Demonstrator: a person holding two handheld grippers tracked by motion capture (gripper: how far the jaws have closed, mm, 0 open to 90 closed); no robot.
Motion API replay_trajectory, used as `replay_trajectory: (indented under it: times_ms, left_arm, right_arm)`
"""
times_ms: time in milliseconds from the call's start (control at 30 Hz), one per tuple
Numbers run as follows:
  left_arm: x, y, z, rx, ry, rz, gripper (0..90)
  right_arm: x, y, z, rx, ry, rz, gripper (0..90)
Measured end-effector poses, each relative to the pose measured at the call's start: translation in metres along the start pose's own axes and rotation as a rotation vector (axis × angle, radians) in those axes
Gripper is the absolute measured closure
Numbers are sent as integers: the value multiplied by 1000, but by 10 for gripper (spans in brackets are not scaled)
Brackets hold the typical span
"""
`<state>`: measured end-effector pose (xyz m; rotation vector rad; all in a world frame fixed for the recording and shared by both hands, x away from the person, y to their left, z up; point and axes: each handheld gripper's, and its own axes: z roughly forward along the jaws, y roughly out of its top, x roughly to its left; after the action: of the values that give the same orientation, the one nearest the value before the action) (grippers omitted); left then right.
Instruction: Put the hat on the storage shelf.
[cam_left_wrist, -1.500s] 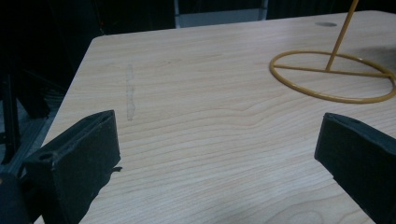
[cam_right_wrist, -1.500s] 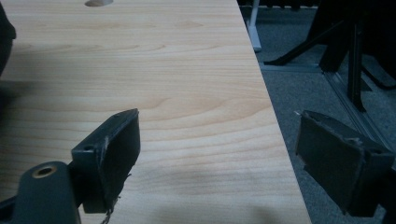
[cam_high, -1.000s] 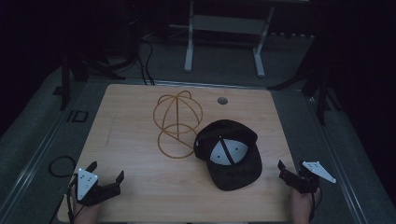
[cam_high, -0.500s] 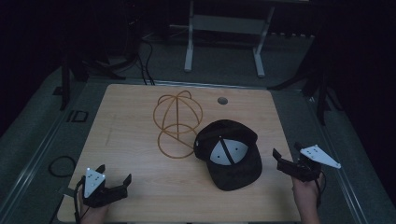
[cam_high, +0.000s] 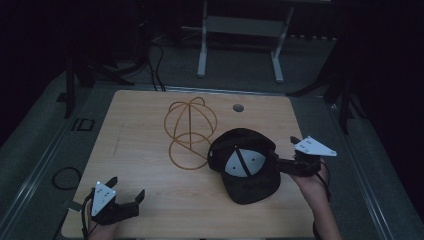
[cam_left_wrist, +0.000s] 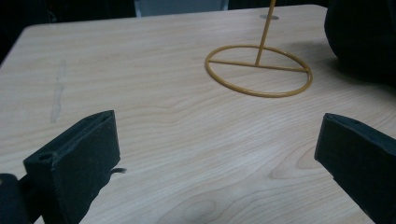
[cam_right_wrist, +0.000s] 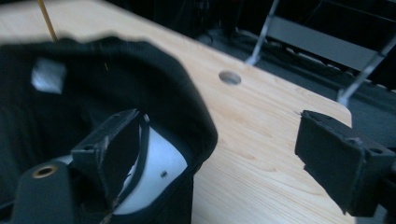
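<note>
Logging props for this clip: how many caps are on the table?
1. The black cap lies upside down right of the wire stand, at the right gripper.

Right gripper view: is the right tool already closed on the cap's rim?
No, the right tool is open: one jaw sits inside the black cap, the other stands apart over bare wood.

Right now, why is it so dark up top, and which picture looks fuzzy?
In the high view the room behind is nearly black and only the wooden table is dimly lit, so the black cap barely stands out. In the right gripper view the cap is close and blurry. In the left gripper view the wire stand looks clear, its own jaws soft.
</note>
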<state>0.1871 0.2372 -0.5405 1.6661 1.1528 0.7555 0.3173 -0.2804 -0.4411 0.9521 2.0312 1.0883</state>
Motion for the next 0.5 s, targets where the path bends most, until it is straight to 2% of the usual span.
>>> replay_trajectory:
  times_ms: [167, 233, 267, 300, 500]
  left_arm:
    - [-2, 0, 0, -11, -25, 3, 6]
    - [-2, 0, 0, -1, -23, 6, 6]
    - [-3, 0, 1, 3, -40, 2, 6]
    - [-4, 0, 2, 5, -40, 3, 6]
    - [-6, 1, 1, 1, -51, 13, 6]
  right_arm:
    - [3, 3, 23, 22, 34, -2, 219]
    - [2, 4, 27, 28, 42, 1, 224]
    - [3, 5, 31, 32, 44, 3, 237]
    - [3, 9, 39, 41, 57, 3, 261]
    - [5, 14, 56, 75, 63, -29, 359]
